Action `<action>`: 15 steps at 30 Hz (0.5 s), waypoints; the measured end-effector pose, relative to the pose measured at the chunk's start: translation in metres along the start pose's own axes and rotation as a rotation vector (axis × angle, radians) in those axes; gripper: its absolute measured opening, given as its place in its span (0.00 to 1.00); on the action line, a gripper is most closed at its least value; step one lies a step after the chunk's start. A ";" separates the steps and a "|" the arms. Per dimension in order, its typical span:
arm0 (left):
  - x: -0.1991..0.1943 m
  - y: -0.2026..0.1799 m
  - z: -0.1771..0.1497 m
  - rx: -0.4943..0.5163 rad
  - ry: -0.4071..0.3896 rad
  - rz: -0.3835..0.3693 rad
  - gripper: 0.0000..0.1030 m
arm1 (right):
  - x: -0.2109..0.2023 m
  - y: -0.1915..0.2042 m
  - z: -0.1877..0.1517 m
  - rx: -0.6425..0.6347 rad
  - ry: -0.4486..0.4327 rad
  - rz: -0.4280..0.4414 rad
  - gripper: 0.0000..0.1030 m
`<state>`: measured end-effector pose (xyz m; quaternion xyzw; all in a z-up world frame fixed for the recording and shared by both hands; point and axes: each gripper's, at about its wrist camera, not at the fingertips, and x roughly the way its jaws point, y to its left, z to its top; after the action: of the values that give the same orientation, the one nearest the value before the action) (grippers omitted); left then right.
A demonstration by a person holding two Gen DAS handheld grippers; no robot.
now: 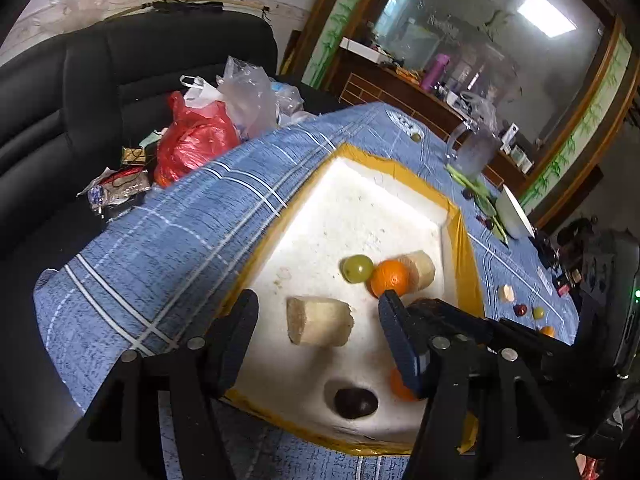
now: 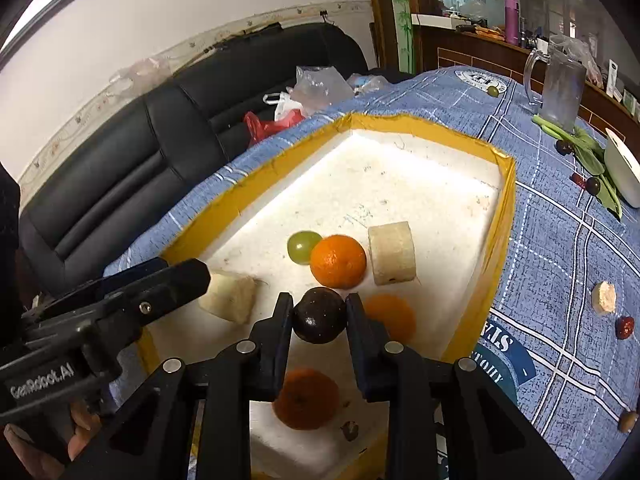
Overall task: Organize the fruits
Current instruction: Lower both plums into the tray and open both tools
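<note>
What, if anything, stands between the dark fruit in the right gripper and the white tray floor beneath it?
Nothing visible does. The right gripper holds the dark fruit over bare floor of the foam tray; two oranges lie close beside that spot.

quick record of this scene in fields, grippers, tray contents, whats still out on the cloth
left gripper: open, banana chunk lying on the tray floor between its fingers
right gripper: shut on dark round fruit, over the tray
tray: white foam, yellow rim
in tray: green grape, oranges, second banana chunk
on cloth: banana slice, red fruit
</note>
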<state>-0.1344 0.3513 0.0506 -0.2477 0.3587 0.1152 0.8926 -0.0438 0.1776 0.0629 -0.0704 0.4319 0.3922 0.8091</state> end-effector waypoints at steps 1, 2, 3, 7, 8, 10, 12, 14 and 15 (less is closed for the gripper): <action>-0.002 0.001 0.000 -0.010 -0.004 -0.001 0.63 | -0.003 0.000 0.001 0.005 -0.009 0.001 0.29; -0.004 0.002 0.001 -0.018 -0.006 -0.004 0.64 | -0.007 -0.001 0.002 0.012 -0.020 -0.001 0.30; -0.005 0.003 0.001 -0.023 -0.006 -0.007 0.65 | -0.011 -0.003 0.002 0.020 -0.031 -0.001 0.30; -0.009 0.002 -0.001 -0.044 -0.002 -0.014 0.67 | -0.031 -0.012 0.000 0.062 -0.077 -0.002 0.38; -0.010 0.001 -0.001 -0.046 0.000 -0.015 0.67 | -0.036 -0.015 -0.002 0.075 -0.089 0.000 0.41; -0.011 0.000 -0.002 -0.053 0.002 -0.017 0.68 | -0.045 -0.021 -0.006 0.095 -0.104 0.001 0.42; -0.015 -0.003 -0.003 -0.055 0.001 -0.018 0.68 | -0.054 -0.029 -0.011 0.119 -0.118 0.001 0.42; -0.019 -0.009 -0.005 -0.042 -0.005 -0.015 0.68 | -0.066 -0.038 -0.019 0.147 -0.135 -0.001 0.42; -0.021 -0.013 -0.006 -0.030 -0.008 -0.012 0.68 | -0.069 -0.041 -0.022 0.155 -0.139 -0.002 0.43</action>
<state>-0.1478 0.3361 0.0659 -0.2629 0.3519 0.1164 0.8908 -0.0513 0.1001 0.0926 0.0192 0.4038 0.3607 0.8405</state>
